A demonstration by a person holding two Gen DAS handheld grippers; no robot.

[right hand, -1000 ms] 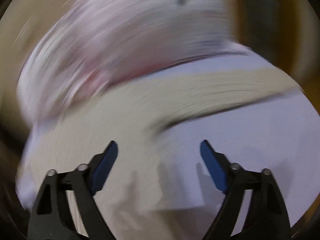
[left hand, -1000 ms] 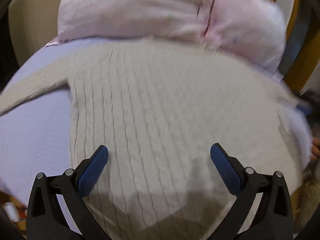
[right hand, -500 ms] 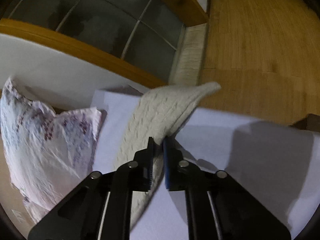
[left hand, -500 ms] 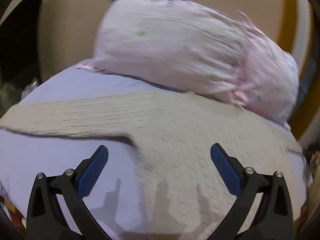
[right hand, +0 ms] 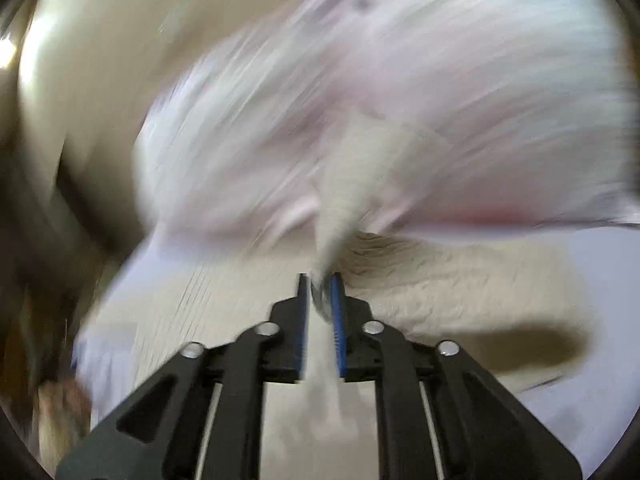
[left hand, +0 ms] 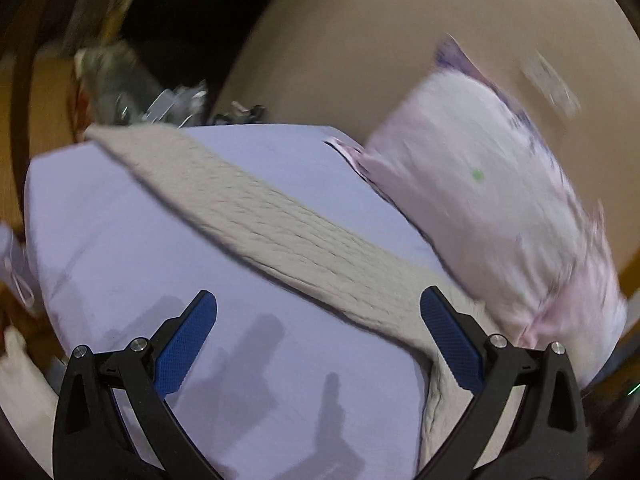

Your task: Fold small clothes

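Left wrist view: left gripper (left hand: 318, 330) spread wide, holding nothing, above bare lilac bedsheet (left hand: 120, 240). Beige cable-knit sweater (left hand: 288, 228) sleeve crosses sheet diagonally to far-left edge; pink patterned pillow (left hand: 480, 208) borders right. No legible writing.

Right wrist view, blurred: right gripper (right hand: 319, 284) clamped on sweater fold (right hand: 344, 200), lifted toward pillow (right hand: 440, 80).

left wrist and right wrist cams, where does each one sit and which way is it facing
Left wrist: sits on the left gripper, looking forward over the lilac sheet at the cream knit sweater sleeve and the pink pillow; its own jaws show wide open.
Right wrist: sits on the right gripper, facing the blurred pillow; its jaws are closed on a lifted sleeve of the sweater.
Shared: sweater, pillow and sheet.
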